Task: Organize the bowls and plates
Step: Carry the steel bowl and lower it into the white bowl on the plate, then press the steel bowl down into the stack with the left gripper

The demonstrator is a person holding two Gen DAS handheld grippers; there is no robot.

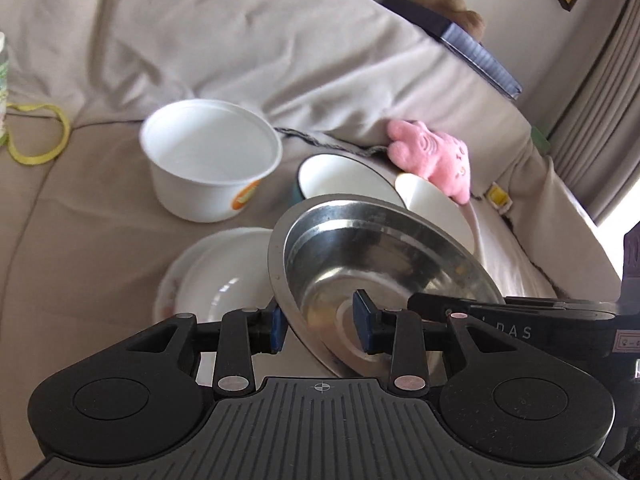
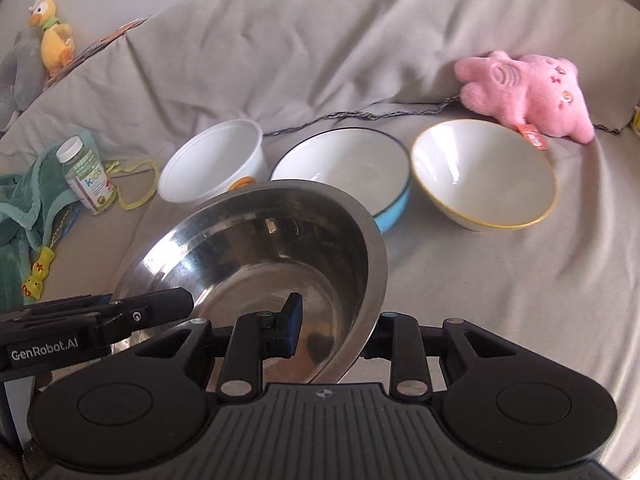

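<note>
A steel bowl is tilted and held off the sofa between both grippers; it also shows in the right wrist view. My left gripper straddles its left rim, one pad outside and one inside. My right gripper straddles its right rim the same way. Below it lies a white floral plate. Behind stand a white plastic tub, a blue-sided white bowl and a gold-rimmed white bowl.
All rests on a beige sofa. A pink plush toy lies behind the bowls. A vitamin bottle and green cloth lie at the left. A yellow duck toy sits on the backrest.
</note>
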